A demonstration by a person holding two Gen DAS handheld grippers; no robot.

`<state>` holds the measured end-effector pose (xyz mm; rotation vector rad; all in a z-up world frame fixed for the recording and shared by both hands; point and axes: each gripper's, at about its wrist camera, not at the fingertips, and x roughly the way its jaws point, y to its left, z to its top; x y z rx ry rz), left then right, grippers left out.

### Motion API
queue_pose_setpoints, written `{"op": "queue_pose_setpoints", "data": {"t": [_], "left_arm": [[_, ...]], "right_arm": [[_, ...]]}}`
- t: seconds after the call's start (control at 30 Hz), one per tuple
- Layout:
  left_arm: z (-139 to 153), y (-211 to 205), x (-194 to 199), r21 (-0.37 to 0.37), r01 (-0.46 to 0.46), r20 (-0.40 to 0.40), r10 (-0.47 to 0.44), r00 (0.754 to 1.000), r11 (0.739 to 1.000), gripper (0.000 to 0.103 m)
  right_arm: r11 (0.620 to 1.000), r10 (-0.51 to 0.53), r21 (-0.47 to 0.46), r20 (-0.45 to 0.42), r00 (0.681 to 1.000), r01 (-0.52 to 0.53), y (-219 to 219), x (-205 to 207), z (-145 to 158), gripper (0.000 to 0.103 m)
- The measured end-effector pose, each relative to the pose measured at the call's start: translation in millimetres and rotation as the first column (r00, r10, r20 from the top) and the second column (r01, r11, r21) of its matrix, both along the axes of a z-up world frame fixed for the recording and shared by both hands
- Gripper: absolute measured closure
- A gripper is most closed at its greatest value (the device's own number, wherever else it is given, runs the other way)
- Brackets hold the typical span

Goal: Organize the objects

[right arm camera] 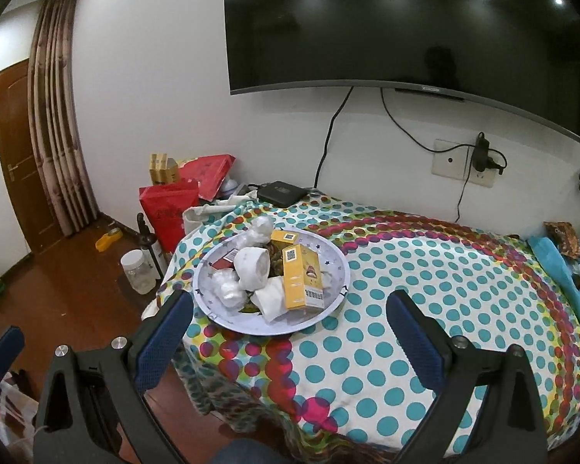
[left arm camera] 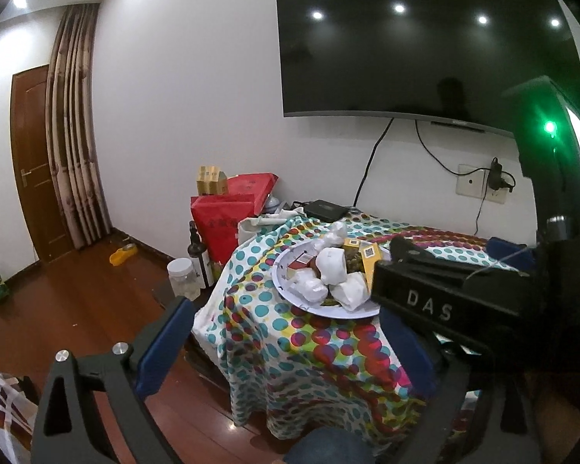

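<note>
On polka-dot tablecloth [right arm camera: 425,270], left end of table: round white plate [right arm camera: 330,259] piled with white wrapped bundles [right arm camera: 251,266], two yellow boxes [right arm camera: 301,278] with QR codes, small red box [right arm camera: 224,261], something dark underneath, not identifiable. Plate well beyond both grippers, untouched. Right gripper [right arm camera: 290,321] spread wide, blue pads [right arm camera: 162,328] apart, nothing between, hanging over near table edge just short of plate. Left gripper [left arm camera: 290,332] also spread wide, empty, lower and left of table; only its left blue pad [left arm camera: 166,336] clear, right finger mostly hidden behind black body of other gripper marked "DAS" [left arm camera: 429,305] crossing from right. Far on table against wall: black set-top box [right arm camera: 282,191]. Far right table edge: blue cloth [right arm camera: 560,270] and snack packets [right arm camera: 564,237], blurred. Left of table on wooden floor [right arm camera: 77,301]: clear jar [right arm camera: 135,270], dark bottle [right arm camera: 147,243], red bags [right arm camera: 170,208], yellow cartons [right arm camera: 162,168] on top. Above table: large dark TV [right arm camera: 406,31] on white wall, cables down to socket plate [right arm camera: 456,164]. Far left: striped curtain [right arm camera: 58,116], brown door [right arm camera: 15,154], yellow object on floor [right arm camera: 106,237]. Near bottom edge: bit of blue denim [left arm camera: 324,446], person's leg.
</note>
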<state>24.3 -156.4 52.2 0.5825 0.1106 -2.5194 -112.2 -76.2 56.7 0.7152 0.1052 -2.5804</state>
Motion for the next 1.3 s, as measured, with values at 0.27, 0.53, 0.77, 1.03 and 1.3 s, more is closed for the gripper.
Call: {"op": "queue_pose_setpoints", "data": {"t": [0.27, 0.53, 0.77, 1.03, 1.3], "left_arm": [[-1.0, 6.6, 2.1, -0.010, -0.029, 0.036, 0.030, 0.999, 1.000, 0.000], [-2.9, 3.5, 8.6, 0.026, 0.000, 0.009, 0.000, 1.000, 1.000, 0.000], [-1.7, -0.9, 12.7, 0.027, -0.067, -0.017, 0.067, 0.998, 0.997, 0.000], [0.6, 0.6, 15.5, 0.036, -0.017, -0.044, 0.018, 0.999, 0.999, 0.000], [2.2, 7.1, 18.3, -0.014, -0.025, -0.054, 0.024, 0.998, 1.000, 0.000]], "right_arm": [[1.000, -0.016, 0.018, -0.024, 1.000, 0.016, 5.3, 1.9, 2.9, 0.003], [0.999, -0.008, 0.033, -0.030, 1.000, 0.009, 3.0, 3.1, -0.1, 0.003], [0.999, -0.011, 0.036, -0.026, 1.000, 0.012, 6.5, 2.0, -0.6, 0.002], [0.999, -0.019, 0.028, -0.039, 0.999, 0.020, 8.4, 1.0, 0.9, 0.002], [1.000, -0.019, 0.019, -0.054, 0.998, 0.020, 10.5, 2.3, 4.0, 0.002]]}}
